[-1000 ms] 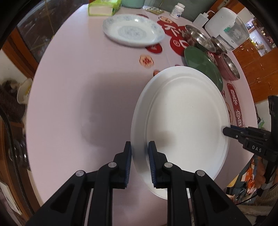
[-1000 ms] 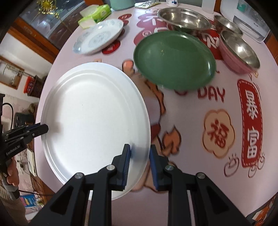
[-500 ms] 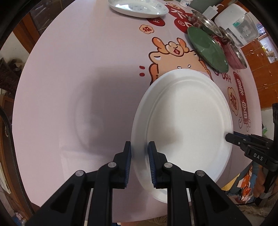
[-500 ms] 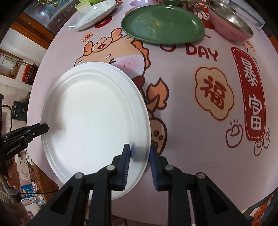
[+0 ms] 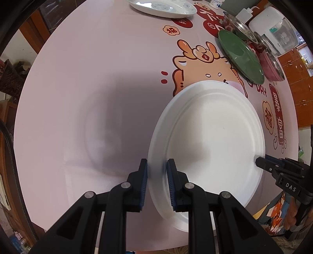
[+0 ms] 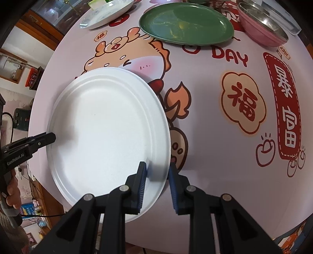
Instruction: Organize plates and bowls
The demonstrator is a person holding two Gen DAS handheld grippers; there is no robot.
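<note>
Both grippers grip one white disposable plate (image 5: 211, 140) by opposite edges. The left hand-held gripper (image 5: 157, 175) is nearly closed, its blue pads astride the rim at the plate's 8 o'clock in its own view. The right hand-held gripper (image 6: 157, 175) is likewise pinched on the rim, at the plate's 5 o'clock in the right wrist view. The plate sits low over the near edge of the tabletop (image 5: 97, 78); whether it rests on it or hangs just above, I cannot tell.

The plate looks light and thin, so the likely trouble is the rim bending or creasing if the two hands pull apart or twist against each other. If one gripper lets go first while the plate is off the surface, the plate could swing down from the other grip. Its near part also seems to overhang the table edge, so a careless release might tip it to the floor.

The tabletop is round, under a pale pink cloth printed with a cartoon animal and red Chinese characters. Toward 1 o'clock in the left wrist view lie a green plate (image 5: 240, 54), a pink bowl with a steel lining (image 5: 272, 66) and a steel bowl (image 5: 238, 29); a patterned white dish (image 5: 162, 7) sits at 12. Wooden cabinets stand around
</note>
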